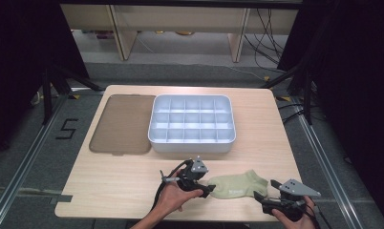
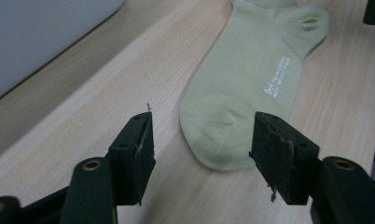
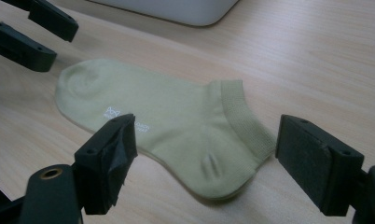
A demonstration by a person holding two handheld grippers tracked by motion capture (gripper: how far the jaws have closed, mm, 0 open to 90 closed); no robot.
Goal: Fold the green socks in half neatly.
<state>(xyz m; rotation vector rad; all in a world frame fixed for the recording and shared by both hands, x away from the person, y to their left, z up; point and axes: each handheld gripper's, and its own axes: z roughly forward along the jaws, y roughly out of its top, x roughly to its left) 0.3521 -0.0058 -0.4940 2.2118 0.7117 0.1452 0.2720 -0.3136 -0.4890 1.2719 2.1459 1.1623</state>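
Note:
A pale green ankle sock (image 1: 238, 185) lies flat on the wooden table near its front edge, toe to the left and cuff to the right. My left gripper (image 1: 207, 187) is at the toe end with its jaws apart. In the left gripper view the sock's toe (image 2: 241, 84) lies just ahead of the left gripper (image 2: 204, 140), and neither pad presses on it. My right gripper (image 1: 265, 190) stands open at the cuff end. In the right gripper view the heel and cuff of the sock (image 3: 167, 121) lie ahead of the widely spread right gripper (image 3: 206, 144), untouched.
A white tray (image 1: 192, 143) divided into several compartments stands at mid-table behind the sock. A brown flat lid (image 1: 121, 124) lies to its left. The table's front edge runs close under both hands.

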